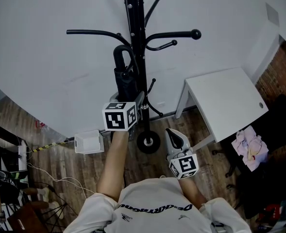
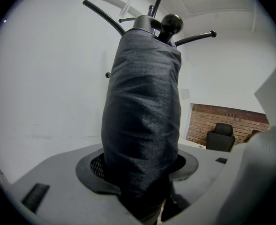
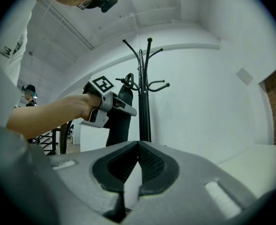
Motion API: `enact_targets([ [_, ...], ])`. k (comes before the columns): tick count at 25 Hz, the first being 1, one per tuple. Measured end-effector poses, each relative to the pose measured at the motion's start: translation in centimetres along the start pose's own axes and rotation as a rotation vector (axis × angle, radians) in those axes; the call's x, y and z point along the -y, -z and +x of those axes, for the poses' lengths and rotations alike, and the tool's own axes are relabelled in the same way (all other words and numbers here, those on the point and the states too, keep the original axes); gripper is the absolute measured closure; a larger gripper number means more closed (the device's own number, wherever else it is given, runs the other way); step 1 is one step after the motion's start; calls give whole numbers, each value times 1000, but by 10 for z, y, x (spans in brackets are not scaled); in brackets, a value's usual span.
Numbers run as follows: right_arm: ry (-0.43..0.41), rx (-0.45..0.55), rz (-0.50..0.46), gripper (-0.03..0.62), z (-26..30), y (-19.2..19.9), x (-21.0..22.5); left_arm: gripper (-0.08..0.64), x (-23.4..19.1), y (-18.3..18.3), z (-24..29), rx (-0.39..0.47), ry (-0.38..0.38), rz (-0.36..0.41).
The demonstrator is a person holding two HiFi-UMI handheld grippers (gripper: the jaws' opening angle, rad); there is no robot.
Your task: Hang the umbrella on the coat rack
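**Umbrella held up against the coat rack**

The left hand-held gripper is clamping the folded black fabric umbrella around its wrapped body. Both jaws are pressing into the cloth from either side and are being kept wide apart by its bulk. The umbrella is standing upright just left of the pole of the black metal coat rack. Its curved crook handle is sitting under the rack's long left arm, beside a short ball-tipped peg; whether the crook is bearing on any peg is not showing clearly. The right hand-held gripper is hovering nearer and to the right, beside the rack's round base, with its jaws closed tip to tip and nothing between them. A white tabletop is standing at the right against the white wall, over a wooden plank floor.
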State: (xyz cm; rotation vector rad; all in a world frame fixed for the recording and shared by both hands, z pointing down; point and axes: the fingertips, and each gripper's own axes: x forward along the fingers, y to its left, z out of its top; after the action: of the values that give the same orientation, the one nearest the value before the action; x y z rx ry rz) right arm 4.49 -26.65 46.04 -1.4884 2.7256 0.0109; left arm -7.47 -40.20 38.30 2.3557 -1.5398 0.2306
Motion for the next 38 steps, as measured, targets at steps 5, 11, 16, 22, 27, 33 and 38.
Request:
enact_targets([
  [5, 8, -1, 0, 595, 1, 1, 5, 302, -1, 4, 10, -16, 4, -6],
  [11, 15, 0, 2, 594, 1, 0, 7, 302, -4, 14, 20, -47, 3, -10],
  [16, 20, 0, -1, 594, 1, -1, 9, 302, -8, 25, 27, -75, -3, -11],
  [22, 22, -6, -4, 595, 5, 3, 10, 301, -11, 39, 37, -103, 7, -17],
  [27, 26, -8, -5, 595, 7, 3, 11, 299, -13, 48, 42, -125, 10, -11],
  [33, 27, -15, -2, 595, 10, 7, 12, 298, -11, 60, 51, -153, 24, 1],
  [38, 36, -19, -1, 594, 11, 8, 15, 298, -9, 62, 57, -155, 42, 13],
])
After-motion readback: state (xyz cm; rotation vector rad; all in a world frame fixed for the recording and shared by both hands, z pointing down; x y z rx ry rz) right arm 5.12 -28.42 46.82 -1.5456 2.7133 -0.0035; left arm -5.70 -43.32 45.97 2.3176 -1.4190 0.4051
